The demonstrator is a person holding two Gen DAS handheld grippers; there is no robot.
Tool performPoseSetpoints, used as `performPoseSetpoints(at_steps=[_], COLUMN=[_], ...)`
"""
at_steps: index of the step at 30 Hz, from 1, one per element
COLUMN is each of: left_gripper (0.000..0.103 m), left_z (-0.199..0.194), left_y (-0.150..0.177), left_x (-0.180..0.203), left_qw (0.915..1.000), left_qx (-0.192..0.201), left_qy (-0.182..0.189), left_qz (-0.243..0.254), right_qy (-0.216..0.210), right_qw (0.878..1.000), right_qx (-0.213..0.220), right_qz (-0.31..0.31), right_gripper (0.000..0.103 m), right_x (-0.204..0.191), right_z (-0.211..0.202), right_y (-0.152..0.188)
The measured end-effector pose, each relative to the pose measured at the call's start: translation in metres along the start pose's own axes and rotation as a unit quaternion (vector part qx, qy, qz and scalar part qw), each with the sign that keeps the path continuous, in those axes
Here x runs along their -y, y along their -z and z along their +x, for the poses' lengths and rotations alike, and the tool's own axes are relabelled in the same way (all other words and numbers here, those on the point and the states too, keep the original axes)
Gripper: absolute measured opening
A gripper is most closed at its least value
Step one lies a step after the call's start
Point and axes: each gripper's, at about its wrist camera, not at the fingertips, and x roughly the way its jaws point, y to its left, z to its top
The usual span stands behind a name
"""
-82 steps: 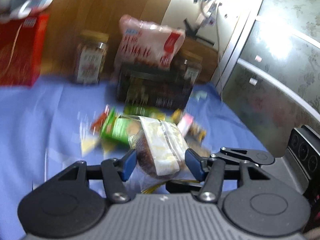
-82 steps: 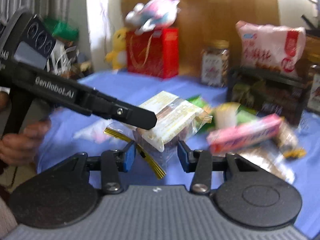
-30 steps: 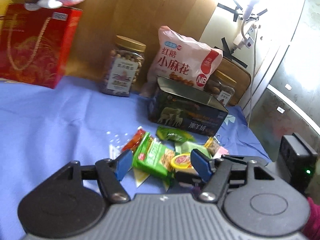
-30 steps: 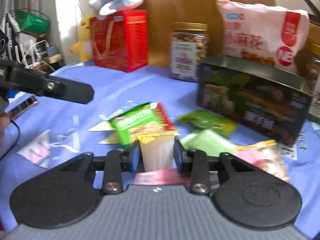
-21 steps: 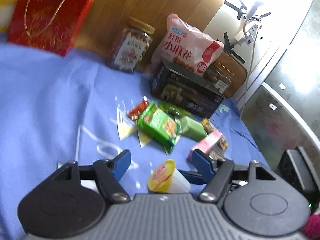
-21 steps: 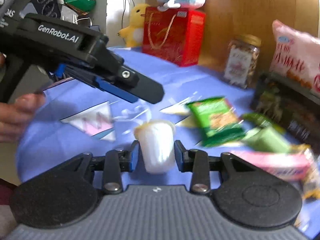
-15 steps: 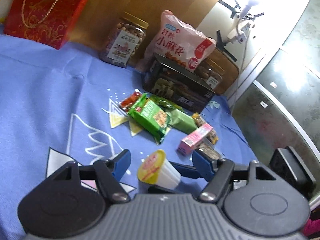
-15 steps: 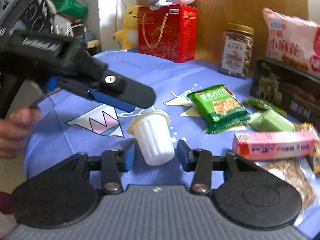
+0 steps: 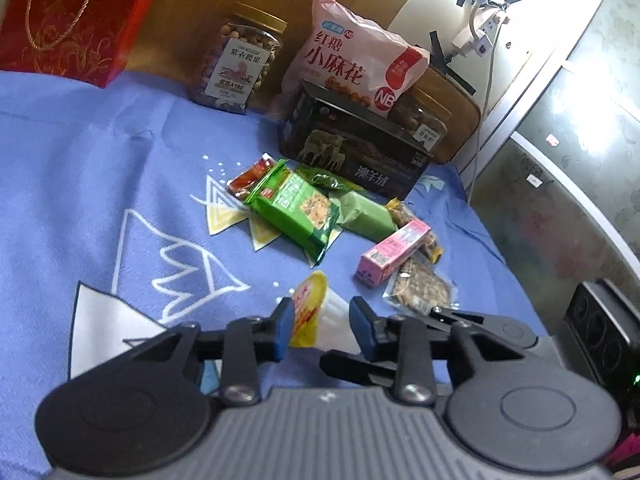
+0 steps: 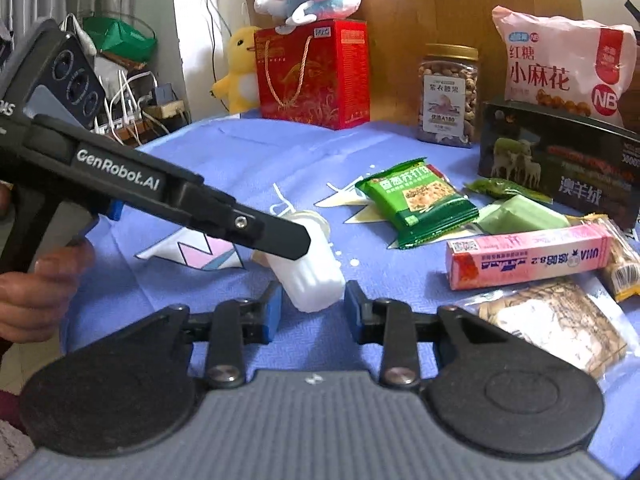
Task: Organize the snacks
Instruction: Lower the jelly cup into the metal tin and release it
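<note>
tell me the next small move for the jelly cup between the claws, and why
Probably let the left claw finish closing on the jelly cup before lifting. The cup sits tilted over the blue cloth, its lidded end between the left claw's closing jaws. The right claw's jaws are closing too, with gaps beside the cup's base.

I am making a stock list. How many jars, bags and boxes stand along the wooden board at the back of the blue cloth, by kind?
Jars: 2
Bags: 1
Boxes: 2
Total: 5
</note>
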Motion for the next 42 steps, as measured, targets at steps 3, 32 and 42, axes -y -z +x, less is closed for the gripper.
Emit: performPoseSetpoints(at_steps=[3, 32, 42], left_gripper=[0.03, 0.042, 0.047], left_z=[0.003, 0.252, 0.208], left_y=[-0.015, -0.198, -0.18], left_x=[0.009, 0.115, 0.115], left_qw=[0.9999, 0.9927, 0.9923], left_qx=[0.006, -0.024, 0.002], left_qy=[0.006, 0.026, 0.04], left_qz=[0.01, 0.116, 0.117], right_qy=[0.004, 0.198, 0.183], right_qw=[1.0, 0.976, 0.974], right_qx=[0.019, 0.085, 0.107], right_qz=[0.012, 0.019, 0.078], right_gripper=[0.036, 0.038, 0.041], right_x=[0.009, 0.238, 0.228], right_z=[-0.006, 0.004, -0.038], right_y=[-0.007, -0.097, -0.076])
